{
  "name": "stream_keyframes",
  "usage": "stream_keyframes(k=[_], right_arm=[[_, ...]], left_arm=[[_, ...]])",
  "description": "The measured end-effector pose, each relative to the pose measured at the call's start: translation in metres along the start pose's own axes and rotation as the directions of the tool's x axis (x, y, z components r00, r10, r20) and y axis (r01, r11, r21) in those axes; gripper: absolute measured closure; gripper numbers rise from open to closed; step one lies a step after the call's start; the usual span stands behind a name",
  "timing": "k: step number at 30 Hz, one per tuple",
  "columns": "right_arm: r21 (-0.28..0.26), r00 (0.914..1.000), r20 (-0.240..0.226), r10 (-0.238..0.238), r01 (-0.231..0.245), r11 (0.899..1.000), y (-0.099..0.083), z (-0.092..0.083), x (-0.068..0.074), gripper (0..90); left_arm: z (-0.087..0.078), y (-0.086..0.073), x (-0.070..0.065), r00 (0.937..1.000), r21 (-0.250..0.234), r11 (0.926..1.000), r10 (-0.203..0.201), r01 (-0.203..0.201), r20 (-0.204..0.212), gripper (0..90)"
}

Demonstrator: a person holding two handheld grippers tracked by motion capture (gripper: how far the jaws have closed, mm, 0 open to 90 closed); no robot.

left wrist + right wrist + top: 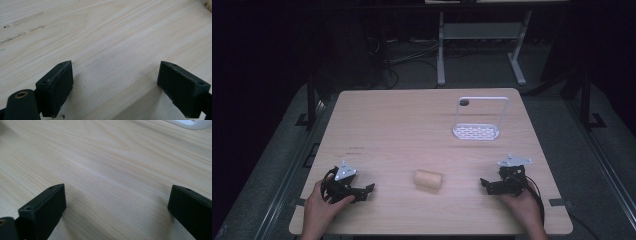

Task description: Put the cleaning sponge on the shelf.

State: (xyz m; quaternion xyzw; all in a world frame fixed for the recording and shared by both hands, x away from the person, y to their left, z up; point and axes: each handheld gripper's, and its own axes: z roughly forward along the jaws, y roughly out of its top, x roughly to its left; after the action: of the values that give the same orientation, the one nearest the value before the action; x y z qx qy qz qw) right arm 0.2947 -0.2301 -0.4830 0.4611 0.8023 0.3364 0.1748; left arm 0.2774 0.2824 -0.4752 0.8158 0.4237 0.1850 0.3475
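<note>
Worktop: pale wood-grain worktop (412, 130) in a dark room; we sit at its near edge.
Roll: small tan bread-like roll (428, 179) lies near the near edge, midway between our hands.
Rack: white wire-framed rack (477, 122) towards the far right corner.
Left tongs (362, 192): spread, empty.
Right tongs (488, 186): spread, empty.
Handling: we judge the roll light and soft; take its middle gently.

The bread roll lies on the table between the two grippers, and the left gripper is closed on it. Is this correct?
Not quite. The bread roll lies between them, but the left gripper is open, with bare table between its jaws, as the left gripper view shows.
</note>
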Motion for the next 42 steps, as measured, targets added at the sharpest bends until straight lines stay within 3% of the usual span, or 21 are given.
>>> stream_keyframes(k=[12, 20, 23, 42], right_arm=[[0.005, 0.9997, -0.018, -0.017, 0.017, 1.0, 0.001, 0.0, -0.003, 1.6], [0.067, 0.999, -0.037, -0.026, 0.029, 0.997, 0.01, -0.001, -0.006, 1.6], [0.059, 0.9987, -0.049, -0.016, 0.019, 0.998, 0.014, -0.002, -0.008, 1.6], [0.03, 0.9921, -0.095, -0.081, 0.084, 0.996, 0.04, -0.004, -0.004, 1.6]], left_arm=[[0.0, 0.0, 0.0, 1.0, 0.0, 1.0, 0.001, -0.001, -0.001, 12.8], [0.0, 0.0, 0.0, 1.0, 0.0, 1.0, 0.0, 0.0, 0.0, 12.8], [0.0, 0.0, 0.0, 1.0, 0.0, 1.0, 0.0, 0.0, -0.001, 12.8], [0.0, 0.0, 0.0, 1.0, 0.0, 1.0, 0.0, 0.0, -0.001, 12.8]])
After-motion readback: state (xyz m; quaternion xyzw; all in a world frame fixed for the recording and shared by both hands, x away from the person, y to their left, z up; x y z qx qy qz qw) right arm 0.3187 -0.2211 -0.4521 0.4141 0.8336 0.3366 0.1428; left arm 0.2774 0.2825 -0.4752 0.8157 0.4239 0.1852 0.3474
